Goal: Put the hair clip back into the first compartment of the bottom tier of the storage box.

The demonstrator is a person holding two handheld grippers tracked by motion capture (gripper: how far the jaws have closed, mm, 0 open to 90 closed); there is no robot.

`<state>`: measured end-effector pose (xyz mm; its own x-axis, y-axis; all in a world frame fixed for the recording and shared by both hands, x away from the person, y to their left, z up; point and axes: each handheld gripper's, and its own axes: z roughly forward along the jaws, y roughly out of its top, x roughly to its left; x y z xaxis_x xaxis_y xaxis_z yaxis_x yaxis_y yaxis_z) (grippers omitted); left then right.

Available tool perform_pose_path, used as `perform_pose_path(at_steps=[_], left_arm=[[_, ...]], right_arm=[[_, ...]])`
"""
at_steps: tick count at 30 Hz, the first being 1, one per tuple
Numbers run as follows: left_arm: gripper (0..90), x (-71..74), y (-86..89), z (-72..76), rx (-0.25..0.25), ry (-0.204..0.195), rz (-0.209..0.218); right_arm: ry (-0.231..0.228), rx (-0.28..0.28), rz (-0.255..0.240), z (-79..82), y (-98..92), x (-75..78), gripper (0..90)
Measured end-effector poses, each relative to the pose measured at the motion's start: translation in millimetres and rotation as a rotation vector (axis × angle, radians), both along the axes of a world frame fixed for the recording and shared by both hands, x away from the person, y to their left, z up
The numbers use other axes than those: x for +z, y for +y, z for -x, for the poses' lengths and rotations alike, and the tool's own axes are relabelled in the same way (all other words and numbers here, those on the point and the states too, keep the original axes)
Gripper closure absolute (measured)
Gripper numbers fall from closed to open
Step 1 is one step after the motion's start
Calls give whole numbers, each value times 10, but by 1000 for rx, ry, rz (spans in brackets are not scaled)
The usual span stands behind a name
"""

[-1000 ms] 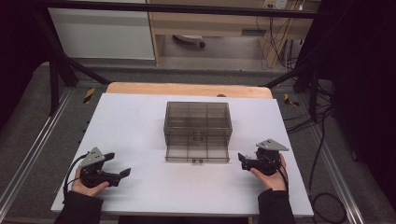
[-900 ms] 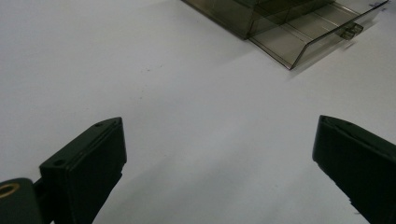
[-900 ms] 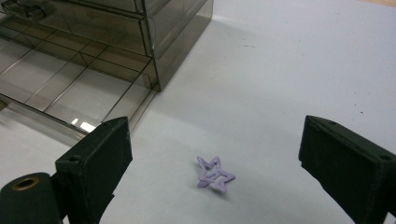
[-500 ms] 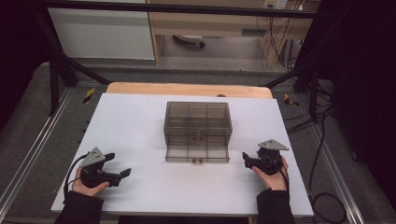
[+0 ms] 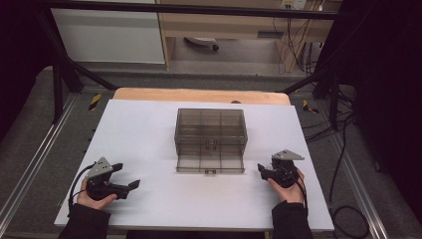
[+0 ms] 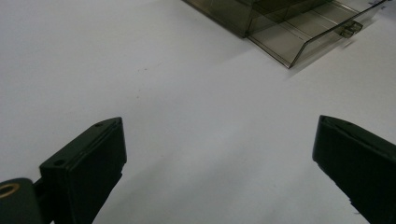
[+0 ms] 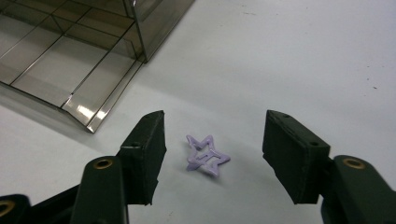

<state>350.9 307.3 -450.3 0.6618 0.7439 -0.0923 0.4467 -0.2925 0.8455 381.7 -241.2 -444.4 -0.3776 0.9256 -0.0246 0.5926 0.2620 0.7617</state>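
A smoked clear drawer box (image 5: 210, 130) stands mid-table, its bottom drawer (image 5: 210, 163) pulled out toward me. A small purple star-shaped clip (image 7: 205, 155) lies flat on the white table (image 5: 149, 129), right of the drawer's corner (image 7: 60, 70). My right gripper (image 5: 261, 171) (image 7: 215, 116) straddles the clip; its jaws have just been closing, with bare table on either side of the clip, so no pad touches it. My left gripper (image 5: 128, 175) (image 6: 219, 126) rests at the front left, jaws wide open over bare table, with the drawer (image 6: 299, 32) far ahead of it.
A wooden strip (image 5: 199, 94) runs along the table's far edge. Metal rails (image 5: 30, 169) flank both sides, and cables (image 5: 343, 164) hang off the right. The drawer's front handle (image 5: 210, 172) juts toward me between the two hands.
The right gripper has edged slightly and its jaws look narrower than before. The left hand and the box have kept still.
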Motion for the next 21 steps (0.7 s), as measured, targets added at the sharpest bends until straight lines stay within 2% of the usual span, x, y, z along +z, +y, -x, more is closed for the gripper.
perform_pose_path(at_steps=[10, 21], left_arm=[[21, -5, 0, -2, 0, 2, 2], [21, -8, -2, -3, -1, 1, -1]], right_arm=[[20, 27, 13, -1, 20, -20, 552], [30, 38, 38, -1, 52, -38, 632]])
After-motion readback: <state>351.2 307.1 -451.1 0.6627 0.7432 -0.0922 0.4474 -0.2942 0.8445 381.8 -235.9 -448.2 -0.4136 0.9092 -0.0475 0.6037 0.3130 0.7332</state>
